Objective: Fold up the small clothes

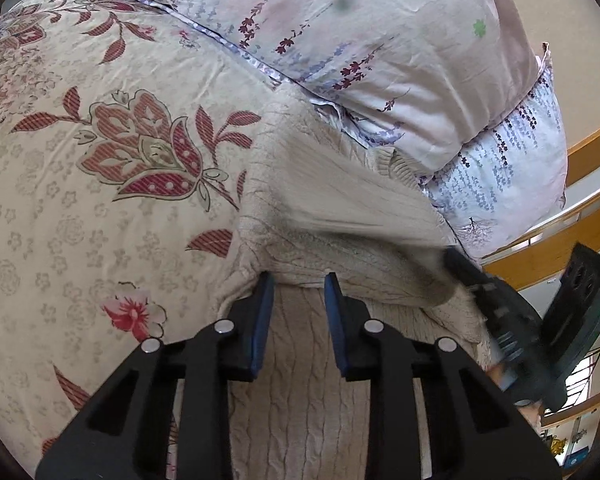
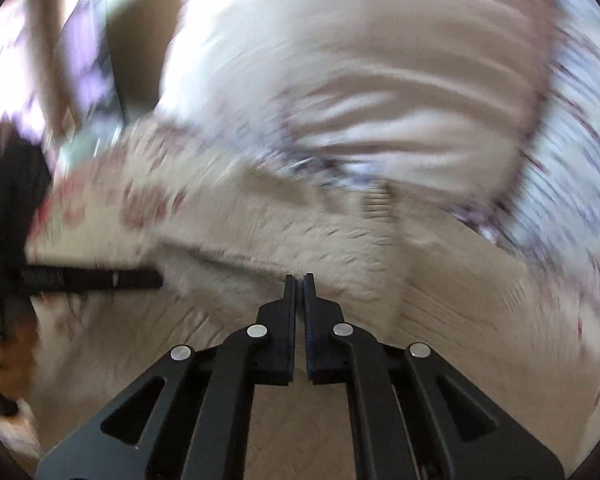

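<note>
Bedspread below; right gripper pinches sweater.

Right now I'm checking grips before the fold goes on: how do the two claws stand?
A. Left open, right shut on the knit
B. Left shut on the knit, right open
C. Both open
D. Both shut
A: the left claw shows a clear gap over the beige cable-knit sweater; the right claw is pinched on its fabric.
</note>
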